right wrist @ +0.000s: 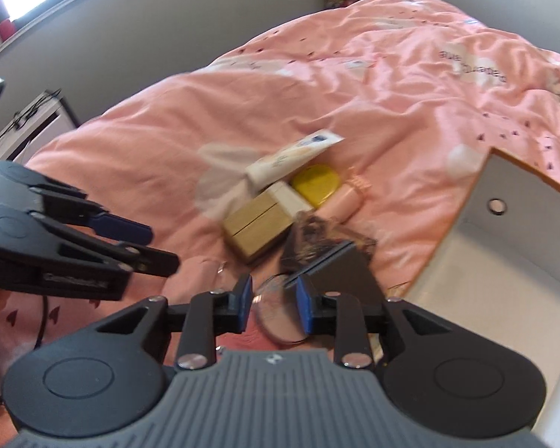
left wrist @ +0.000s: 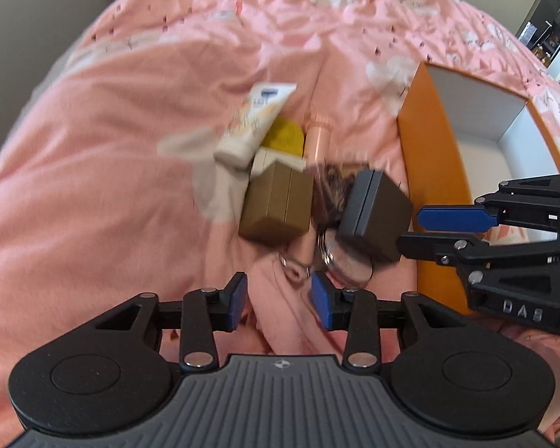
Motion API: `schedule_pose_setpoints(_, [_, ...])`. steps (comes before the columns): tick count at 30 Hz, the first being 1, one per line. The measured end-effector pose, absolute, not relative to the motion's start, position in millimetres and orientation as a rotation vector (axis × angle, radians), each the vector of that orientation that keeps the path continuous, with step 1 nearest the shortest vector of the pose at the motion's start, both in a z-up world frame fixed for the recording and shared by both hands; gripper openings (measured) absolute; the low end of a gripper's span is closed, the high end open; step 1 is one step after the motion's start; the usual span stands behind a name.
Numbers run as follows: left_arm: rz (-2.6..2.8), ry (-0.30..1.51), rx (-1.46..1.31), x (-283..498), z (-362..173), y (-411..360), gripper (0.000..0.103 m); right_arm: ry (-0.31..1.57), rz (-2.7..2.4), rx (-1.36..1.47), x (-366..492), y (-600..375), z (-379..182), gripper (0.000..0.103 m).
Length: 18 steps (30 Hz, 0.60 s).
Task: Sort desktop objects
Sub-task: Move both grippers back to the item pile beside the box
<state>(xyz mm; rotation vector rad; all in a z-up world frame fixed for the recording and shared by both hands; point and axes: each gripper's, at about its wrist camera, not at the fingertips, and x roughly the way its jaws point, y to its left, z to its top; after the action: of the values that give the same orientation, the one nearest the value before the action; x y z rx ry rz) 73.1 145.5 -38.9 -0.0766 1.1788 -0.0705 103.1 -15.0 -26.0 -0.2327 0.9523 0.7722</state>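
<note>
A pile of small objects lies on the pink bedspread: a white tube (left wrist: 255, 125) (right wrist: 291, 158), a yellow case (left wrist: 284, 135) (right wrist: 317, 184), a pink bottle (left wrist: 317, 136) (right wrist: 345, 199), a gold box (left wrist: 276, 203) (right wrist: 255, 227), a dark grey box (left wrist: 373, 214) (right wrist: 343, 272) and a round clear disc (left wrist: 349, 263) (right wrist: 278, 313). My left gripper (left wrist: 280, 304) is open just short of the pile, holding nothing. My right gripper (right wrist: 274, 302) is open, its fingers either side of the disc, beside the dark box. It shows side-on in the left wrist view (left wrist: 422, 227).
An open orange box with a white inside (left wrist: 478, 149) (right wrist: 496, 261) lies right of the pile. The pink bedspread (left wrist: 130, 149) is wrinkled. A grey wall and a white unit (right wrist: 30, 127) stand beyond the bed's left edge.
</note>
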Motion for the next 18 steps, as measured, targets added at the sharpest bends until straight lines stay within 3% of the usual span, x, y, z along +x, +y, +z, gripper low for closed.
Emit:
schedule_pose_setpoints(13, [-0.085, 1.369, -0.170, 80, -87, 148, 0.052, 0.949, 0.749, -0.374, 88, 2, -49, 0.036])
schedule_pose_setpoints(18, [-0.065, 1.341, -0.123, 75, -88, 140, 0.042, 0.951, 0.738, -0.399, 85, 1, -54, 0.039])
